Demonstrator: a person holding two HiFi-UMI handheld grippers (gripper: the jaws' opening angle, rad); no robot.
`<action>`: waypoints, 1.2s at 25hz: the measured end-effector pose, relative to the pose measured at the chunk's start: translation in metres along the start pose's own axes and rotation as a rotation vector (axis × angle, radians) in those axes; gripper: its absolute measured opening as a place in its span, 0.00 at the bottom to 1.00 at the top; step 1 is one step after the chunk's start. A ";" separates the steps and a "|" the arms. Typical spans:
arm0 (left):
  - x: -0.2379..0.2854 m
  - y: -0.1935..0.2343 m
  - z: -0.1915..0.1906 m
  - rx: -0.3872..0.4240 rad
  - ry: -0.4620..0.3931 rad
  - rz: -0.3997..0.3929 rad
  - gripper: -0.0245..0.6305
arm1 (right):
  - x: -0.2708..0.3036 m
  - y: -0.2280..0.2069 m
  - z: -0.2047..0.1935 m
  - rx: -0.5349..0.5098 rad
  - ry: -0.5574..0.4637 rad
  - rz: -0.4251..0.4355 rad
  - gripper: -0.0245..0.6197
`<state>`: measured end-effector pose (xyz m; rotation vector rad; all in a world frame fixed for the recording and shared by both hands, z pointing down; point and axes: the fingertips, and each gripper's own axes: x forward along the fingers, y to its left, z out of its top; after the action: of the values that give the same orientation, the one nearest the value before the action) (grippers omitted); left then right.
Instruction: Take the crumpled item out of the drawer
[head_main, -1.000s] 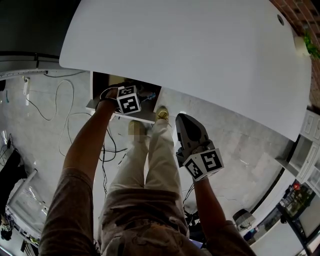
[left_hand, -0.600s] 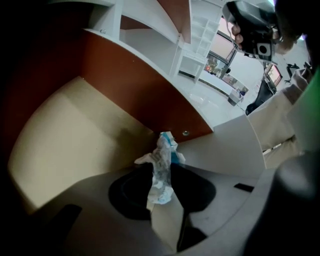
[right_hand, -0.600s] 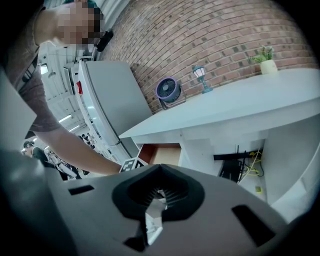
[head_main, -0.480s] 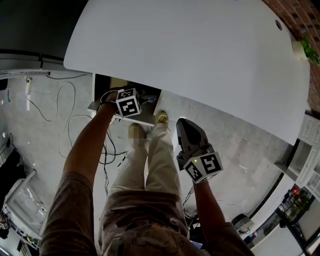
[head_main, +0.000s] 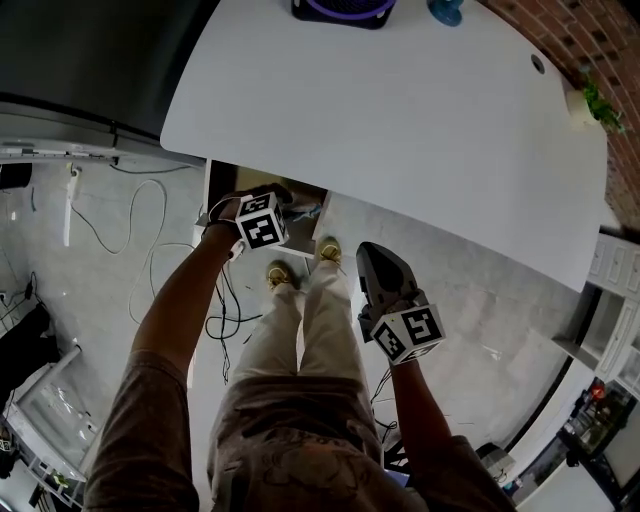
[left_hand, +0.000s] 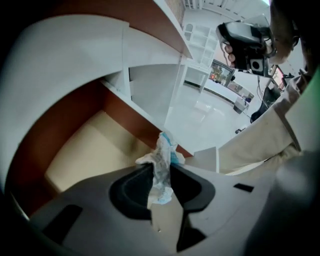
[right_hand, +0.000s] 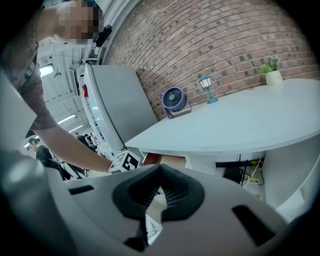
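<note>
The crumpled item, white paper with a blue patch, is pinched between the pads of my left gripper, which is shut on it. It sticks out past the jaw tips, above the beige floor of the open drawer. In the head view the left gripper reaches into the drawer under the white table's near edge; the item is hard to make out there. My right gripper hangs over the floor beside the person's legs, jaws shut and empty.
A fan, a small lamp and a potted plant stand on the table in front of a brick wall. Cables lie on the floor to the left. The person's feet stand just below the drawer.
The head view has tilted, so the table's far edge with the fan now shows. The left gripper stays at the drawer's mouth. The right gripper has hardly moved.
</note>
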<state>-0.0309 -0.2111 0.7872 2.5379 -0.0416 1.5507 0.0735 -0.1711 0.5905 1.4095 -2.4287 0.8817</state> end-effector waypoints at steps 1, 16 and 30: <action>-0.008 -0.001 0.005 0.001 -0.008 0.003 0.20 | -0.002 0.002 0.004 -0.003 -0.003 0.001 0.03; -0.145 -0.026 0.081 0.028 -0.144 0.053 0.20 | -0.035 0.032 0.091 -0.137 -0.063 0.029 0.03; -0.303 -0.010 0.154 -0.101 -0.388 0.256 0.20 | -0.057 0.066 0.181 -0.203 -0.190 0.054 0.03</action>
<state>-0.0336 -0.2442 0.4485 2.7943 -0.4958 1.0666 0.0697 -0.2111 0.3930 1.4156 -2.6188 0.5135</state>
